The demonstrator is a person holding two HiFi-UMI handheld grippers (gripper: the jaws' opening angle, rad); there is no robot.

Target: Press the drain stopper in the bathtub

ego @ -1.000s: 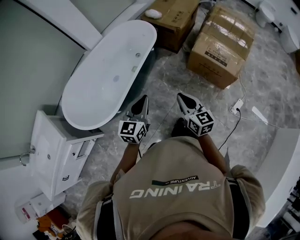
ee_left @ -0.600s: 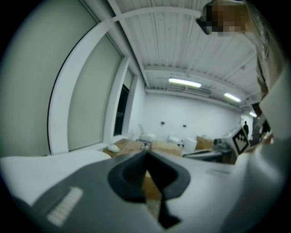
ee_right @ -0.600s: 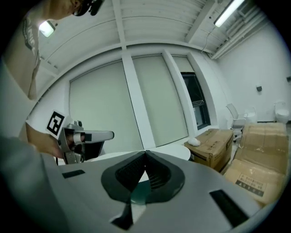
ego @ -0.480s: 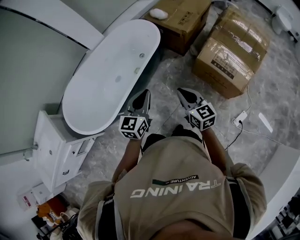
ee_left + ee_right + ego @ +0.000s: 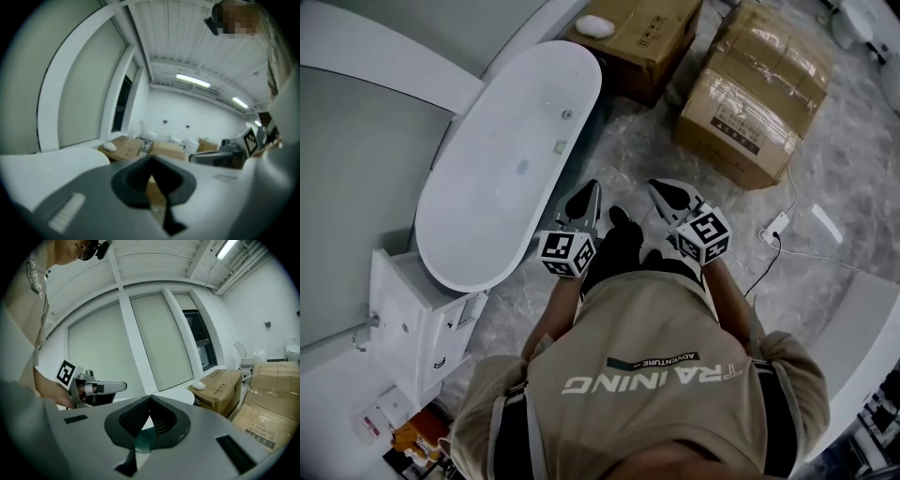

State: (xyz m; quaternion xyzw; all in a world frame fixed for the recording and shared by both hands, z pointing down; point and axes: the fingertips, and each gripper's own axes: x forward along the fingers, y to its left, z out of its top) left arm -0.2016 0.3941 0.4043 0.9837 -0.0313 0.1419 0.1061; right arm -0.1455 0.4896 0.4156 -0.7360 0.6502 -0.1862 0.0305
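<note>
The white oval bathtub (image 5: 478, 225) stands on the floor at the left of the head view. Small fittings show on its bottom: a faint round spot (image 5: 523, 167) near the middle, a square piece (image 5: 560, 146) and a round one (image 5: 566, 114) farther up. Which of them is the drain stopper I cannot tell. My left gripper (image 5: 589, 192) is held just right of the tub's rim, apart from it, jaws shut and holding nothing. My right gripper (image 5: 659, 191) is beside it over the floor, also shut and holding nothing. Both point level across the room (image 5: 150, 160) (image 5: 150, 398).
Two cardboard boxes (image 5: 642, 37) (image 5: 757, 89) stand beyond the tub, with a white lump (image 5: 595, 25) on the nearer one. A white cabinet (image 5: 417, 319) adjoins the tub's near end. A power strip and cable (image 5: 776, 226) lie on the marble floor at the right. A dark shoe (image 5: 619, 239) shows between the grippers.
The person has stepped forward: a dark shoe now shows between the grippers, and the tub sits slightly closer. Both grippers stay shut and side by side.
</note>
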